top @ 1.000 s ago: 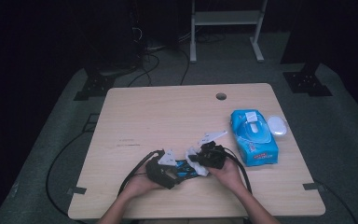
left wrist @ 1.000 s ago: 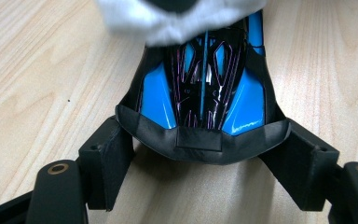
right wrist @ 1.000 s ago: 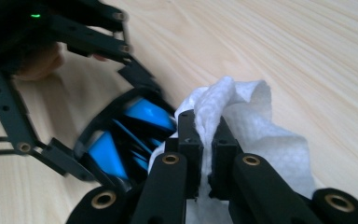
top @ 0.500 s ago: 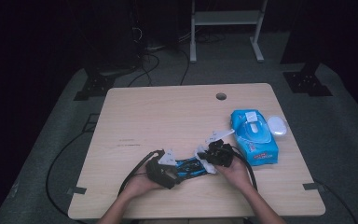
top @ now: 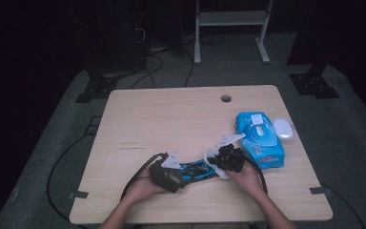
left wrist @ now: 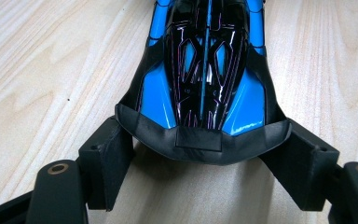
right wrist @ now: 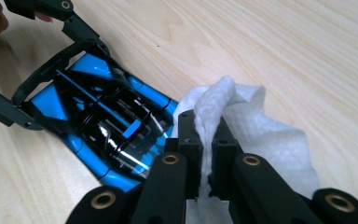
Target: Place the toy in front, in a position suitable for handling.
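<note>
I hold a blue and black toy racing car [top: 198, 170] on the bench [top: 171, 119], near my edge of it, between my two hands. My left hand-held gripper [left wrist: 205, 154] has its jaws around one end of the car: in the left gripper view the black wing [left wrist: 204, 137] of that end sits between the two jaws, and they seem to press its corners from both sides. My right hand-held gripper [right wrist: 204, 140] is closed on a white wet wipe [right wrist: 251, 126], and the wipe hangs just beside the other end of the car [right wrist: 102, 121], perhaps touching it.

I judge that the car is light, hollow plastic, stiff in the body but thin at the wing and the side struts, so these parts may bend or snap if I squeeze hard. The shiny shell looks slippery, and with moisture from the wipe it will slip more. For this reason I think it is better to hold it low on the wide matte wing or across the body sides, not on the glossy top.

The wipe is soft and limp, it takes any shape, and one pinch on a fold is enough to keep it.

The blue pack of wipes [top: 259, 138] lies on my right side, with a small white oval thing [top: 283, 128] beside it
</note>
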A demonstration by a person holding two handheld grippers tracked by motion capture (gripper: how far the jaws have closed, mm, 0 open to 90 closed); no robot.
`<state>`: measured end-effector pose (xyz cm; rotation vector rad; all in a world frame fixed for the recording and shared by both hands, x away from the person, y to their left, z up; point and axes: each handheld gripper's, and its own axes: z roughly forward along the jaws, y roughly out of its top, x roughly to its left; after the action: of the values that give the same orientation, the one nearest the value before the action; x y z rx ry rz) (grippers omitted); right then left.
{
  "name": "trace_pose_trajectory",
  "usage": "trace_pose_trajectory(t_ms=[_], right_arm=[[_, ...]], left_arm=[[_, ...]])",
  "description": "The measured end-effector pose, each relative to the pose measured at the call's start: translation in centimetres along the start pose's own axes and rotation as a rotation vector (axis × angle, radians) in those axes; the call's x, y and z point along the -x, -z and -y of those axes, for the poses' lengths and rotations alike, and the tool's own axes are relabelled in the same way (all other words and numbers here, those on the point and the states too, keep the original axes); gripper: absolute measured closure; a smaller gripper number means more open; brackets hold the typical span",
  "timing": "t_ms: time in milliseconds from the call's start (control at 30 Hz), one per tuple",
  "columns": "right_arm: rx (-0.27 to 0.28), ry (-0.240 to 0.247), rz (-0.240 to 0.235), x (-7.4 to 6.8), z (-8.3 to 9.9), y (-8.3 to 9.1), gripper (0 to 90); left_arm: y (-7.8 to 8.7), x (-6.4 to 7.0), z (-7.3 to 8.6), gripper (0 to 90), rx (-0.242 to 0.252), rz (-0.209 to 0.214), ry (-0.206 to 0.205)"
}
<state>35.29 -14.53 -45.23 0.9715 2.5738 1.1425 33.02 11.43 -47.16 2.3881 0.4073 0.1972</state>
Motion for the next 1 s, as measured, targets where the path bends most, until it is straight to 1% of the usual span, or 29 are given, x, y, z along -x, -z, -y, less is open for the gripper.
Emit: trace_pose_trajectory(t_ms=[67, 100, 133, 167, 200, 233, 267, 300, 367, 433, 467, 500, 533, 567, 600, 667, 700, 733, 767, 800, 833, 867, 900, 933, 967, 1000], right_arm=[[0.014, 0.024, -0.005, -0.5, 0.1, 0.2, 85.7], [0.013, 0.019, -0.010, -0.5, 0.3, 0.3, 85.7], [0.007, 0.013, -0.012, -0.2, 0.5, 0.4, 85.7], [-0.002, -0.015, 0.009, 0.9, 1.3, 1.0, 85.7], [-0.002, -0.015, 0.009, 0.9, 1.3, 1.0, 85.7], [-0.017, -0.047, 0.021, 1.3, 1.6, 1.3, 85.7], [-0.014, -0.060, 0.014, 1.5, 1.9, 1.6, 85.7], [-0.007, -0.057, 0.005, 1.2, 2.0, 1.7, 85.7], [0.004, -0.028, -0.049, 0.0, 1.9, 1.5, 85.6], [-0.006, 0.040, -0.015, -1.1, 1.6, 1.3, 85.6], [-0.017, 0.008, -0.025, -0.5, 1.8, 1.4, 85.6], [-0.017, 0.008, -0.025, -0.5, 1.8, 1.4, 85.6], [-0.016, -0.045, -0.012, 0.5, 2.6, 1.9, 85.6], [-0.016, -0.045, -0.012, 0.5, 2.6, 1.9, 85.6], [-0.010, -0.062, -0.011, 0.8, 3.0, 2.2, 85.6], [-0.018, -0.057, 0.001, 0.7, 3.4, 2.4, 85.6], [-0.016, -0.041, 0.002, 0.5, 3.4, 2.5, 85.6], [0.017, -0.033, -0.052, -0.1, 3.1, 2.6, 85.6], [0.017, -0.033, -0.052, -0.1, 3.1, 2.6, 85.6], [0.024, -0.030, -0.072, -0.4, 3.0, 2.6, 85.6], [0.021, -0.012, -0.061, -0.7, 2.9, 2.5, 85.6], [0.019, -0.008, -0.058, -0.7, 2.9, 2.6, 85.6], [0.011, -0.018, -0.057, -0.4, 3.0, 2.6, 85.6], [-0.035, -0.023, 0.011, 0.5, 3.5, 2.5, 85.6], [-0.035, -0.023, 0.011, 0.5, 3.5, 2.5, 85.6], [-0.042, -0.056, 0.009, 1.0, 3.7, 2.5, 85.6]], left_arm=[[0.0, 0.0, 0.0, 26.4, 0.000, -0.001, 0.002], [0.0, 0.0, 0.0, 26.4, 0.001, -0.002, 0.004], [0.0, 0.1, 0.0, 26.4, 0.002, -0.004, 0.004], [0.0, 0.1, 0.0, 26.3, 0.001, -0.005, 0.003], [0.0, 0.0, 0.0, 26.3, 0.001, -0.003, 0.003], [0.0, 0.0, 0.0, 26.4, 0.000, 0.001, 0.002], [0.0, 0.0, 0.0, 26.3, 0.001, 0.002, 0.005], [-0.1, 0.0, 0.0, 26.3, 0.002, 0.001, 0.008], [0.0, 0.0, 0.0, 26.3, 0.002, -0.001, 0.007], [0.1, 0.1, 0.0, 26.4, -0.001, -0.004, 0.007], [0.1, 0.1, 0.0, 26.4, -0.001, -0.005, 0.005], [0.1, 0.0, 0.0, 26.4, -0.004, -0.005, 0.003], [0.0, 0.0, 0.0, 26.4, -0.003, -0.004, 0.004], [0.0, 0.0, 0.0, 26.3, -0.003, -0.004, 0.004], [0.0, 0.0, 0.0, 26.3, -0.001, -0.003, 0.005], [-0.1, -0.1, 0.0, 26.3, 0.002, 0.003, 0.009], [-0.1, -0.1, 0.0, 26.3, 0.002, 0.004, 0.009], [-0.1, -0.1, 0.0, 26.3, 0.000, 0.004, 0.009], [0.0, -0.1, 0.0, 26.3, -0.002, 0.003, 0.010], [0.0, -0.1, 0.0, 26.3, -0.002, 0.002, 0.010], [0.0, -0.1, 0.0, 26.3, -0.001, 0.002, 0.010], [0.0, -0.1, 0.0, 26.4, 0.000, 0.002, 0.012], [0.0, -0.1, 0.0, 26.4, 0.000, 0.002, 0.011], [-0.1, -0.1, 0.0, 26.3, -0.002, 0.004, 0.012], [-0.1, -0.1, 0.0, 26.3, -0.002, 0.004, 0.012], [-0.1, -0.1, 0.0, 26.3, -0.002, 0.006, 0.011]])
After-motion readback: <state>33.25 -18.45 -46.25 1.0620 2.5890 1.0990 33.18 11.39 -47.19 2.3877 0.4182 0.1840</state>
